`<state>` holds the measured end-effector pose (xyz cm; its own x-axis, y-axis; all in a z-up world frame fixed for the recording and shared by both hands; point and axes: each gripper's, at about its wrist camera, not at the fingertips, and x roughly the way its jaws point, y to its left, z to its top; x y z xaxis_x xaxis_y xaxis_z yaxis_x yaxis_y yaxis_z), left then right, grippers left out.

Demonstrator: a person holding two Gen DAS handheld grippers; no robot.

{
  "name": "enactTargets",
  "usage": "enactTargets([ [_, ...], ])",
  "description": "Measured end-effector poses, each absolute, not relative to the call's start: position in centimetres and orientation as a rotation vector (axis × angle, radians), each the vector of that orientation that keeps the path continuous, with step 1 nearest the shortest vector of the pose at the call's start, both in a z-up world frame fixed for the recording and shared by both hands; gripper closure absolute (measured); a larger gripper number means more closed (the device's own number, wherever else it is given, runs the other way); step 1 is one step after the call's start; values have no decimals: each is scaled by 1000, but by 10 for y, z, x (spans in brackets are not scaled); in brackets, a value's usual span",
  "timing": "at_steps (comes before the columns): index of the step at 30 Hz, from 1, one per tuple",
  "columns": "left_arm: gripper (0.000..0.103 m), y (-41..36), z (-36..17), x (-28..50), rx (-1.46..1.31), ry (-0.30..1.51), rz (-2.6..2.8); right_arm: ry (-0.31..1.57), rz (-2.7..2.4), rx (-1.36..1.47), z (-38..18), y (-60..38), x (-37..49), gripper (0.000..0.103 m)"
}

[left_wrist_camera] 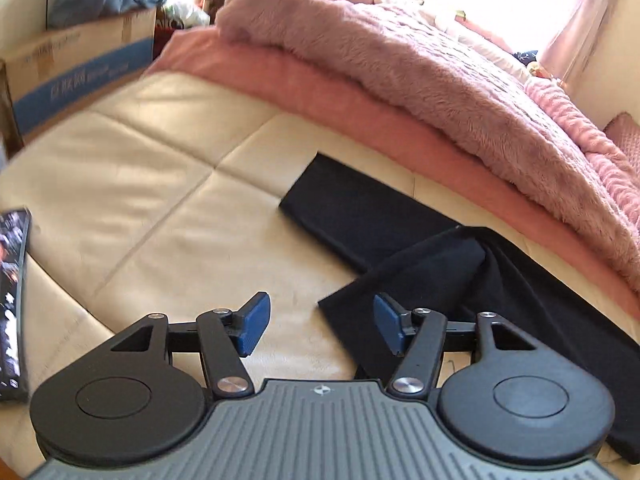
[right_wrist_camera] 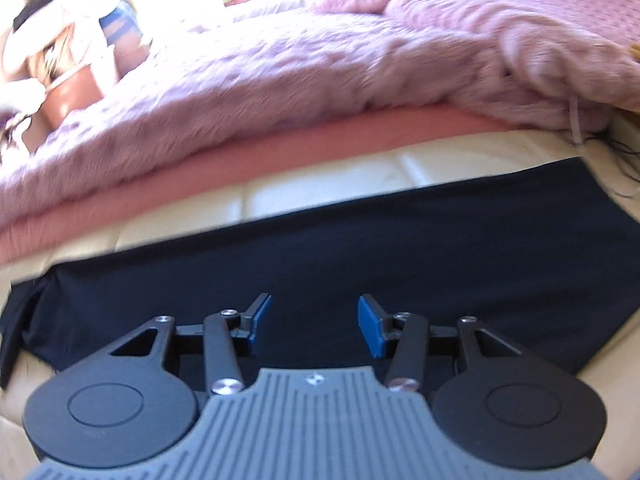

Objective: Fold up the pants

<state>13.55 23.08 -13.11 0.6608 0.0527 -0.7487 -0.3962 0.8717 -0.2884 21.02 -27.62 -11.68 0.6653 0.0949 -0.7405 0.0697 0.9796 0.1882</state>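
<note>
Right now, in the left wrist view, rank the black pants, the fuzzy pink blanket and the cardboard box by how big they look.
1. Fuzzy pink blanket, largest.
2. Black pants.
3. Cardboard box, smallest, though it sits farther away and is cut off, so its true size is unsure.

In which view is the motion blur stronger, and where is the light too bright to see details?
Right wrist view: blur is stronger, smearing the fluffy pink-purple blanket and the far clutter; its upper middle is washed out white. Left wrist view: the black pants and cream quilted mattress are mostly sharp, only the cardboard box at the left edge is blurred; the window area at the upper right is blown out.
</note>
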Motion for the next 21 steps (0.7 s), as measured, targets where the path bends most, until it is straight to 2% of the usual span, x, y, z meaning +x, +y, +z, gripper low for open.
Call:
enactTargets([
  [4, 34, 223, -140, 136, -442, 824, 223, 890, 31, 206, -134, -258, 217, 59],
  [6, 37, 220, -148, 141, -401, 838, 241, 907, 31, 206, -141, -255, 221, 59],
  [12, 60, 205, -156, 150, -311, 809, 233, 943, 40, 199, -155, -255, 227, 59],
  [14, 84, 195, -158, 154, -251, 810, 218, 938, 42, 192, -156, -254, 227, 59],
  [16, 98, 192, -157, 157, -256, 809, 202, 934, 44, 188, -157, -254, 229, 59],
  [21, 99, 199, -119, 151, -257, 702, 205, 934, 60, 183, -158, -255, 231, 59],
])
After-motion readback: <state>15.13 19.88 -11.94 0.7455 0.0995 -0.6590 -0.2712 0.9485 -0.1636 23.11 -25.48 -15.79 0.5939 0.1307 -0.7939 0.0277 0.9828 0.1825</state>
